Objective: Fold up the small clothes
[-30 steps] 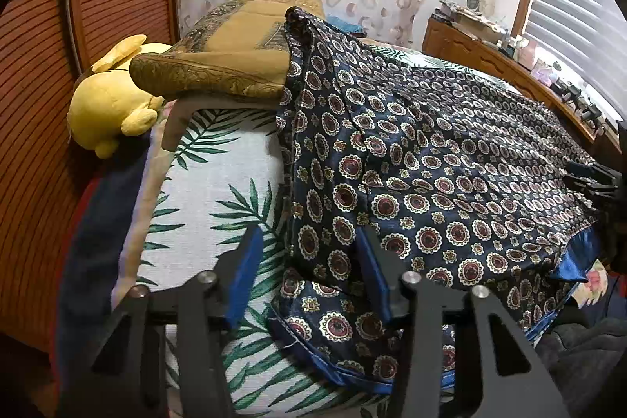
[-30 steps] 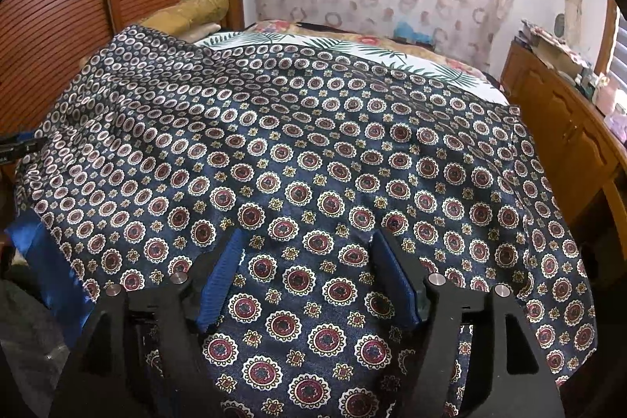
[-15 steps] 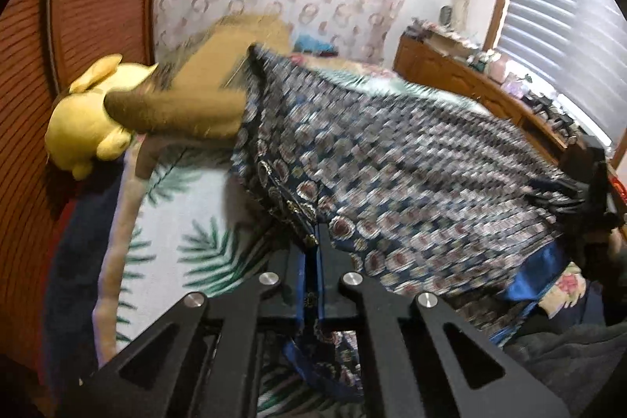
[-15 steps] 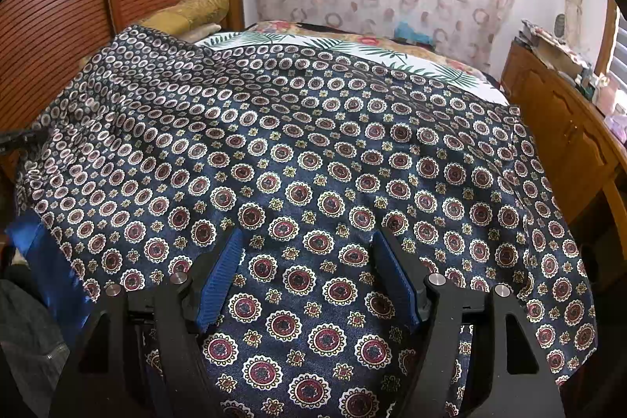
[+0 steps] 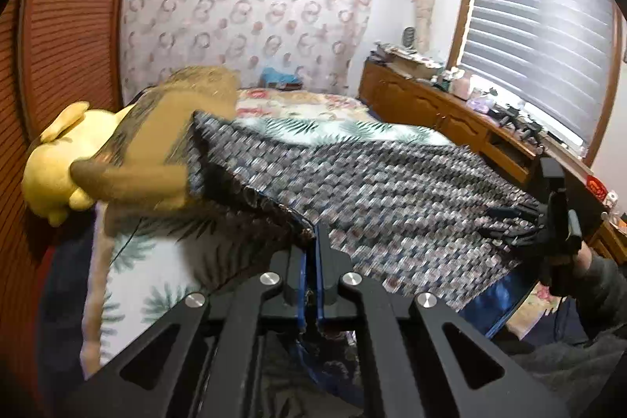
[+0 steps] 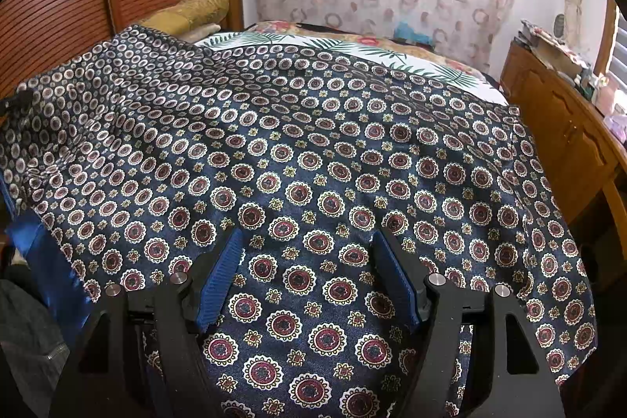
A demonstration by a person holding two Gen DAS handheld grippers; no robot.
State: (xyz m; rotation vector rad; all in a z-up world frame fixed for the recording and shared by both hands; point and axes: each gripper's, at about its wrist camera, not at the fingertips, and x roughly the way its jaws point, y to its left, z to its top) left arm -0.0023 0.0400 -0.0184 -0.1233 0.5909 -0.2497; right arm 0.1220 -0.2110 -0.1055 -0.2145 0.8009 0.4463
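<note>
The left gripper (image 5: 314,253) is clamped on the near left edge of the patterned garment (image 6: 313,159), a navy cloth printed with medallions and trimmed with a plain blue band (image 6: 37,249); its jaws have just closed on that hem, and the pinched edge stands raised off the bed (image 5: 129,285), with shadow beneath it. The right gripper (image 6: 307,277) hovers low over the garment's near middle with its jaws apart, cloth visible between the blue pads (image 6: 219,281) but not pinched.

This looks like the opening of a fold: one side is gripped and lifted. The next move probably calls for the right gripper to close on the near edge, or hold the cloth down, while the left carries its edge across.

The garment lies spread over the leaf-print bedsheet (image 5: 333,128), its long axis apparently running across the bed from the brocade cushion (image 5: 164,140) and yellow plush toy (image 5: 58,163) toward the wooden dresser (image 5: 450,120).
</note>
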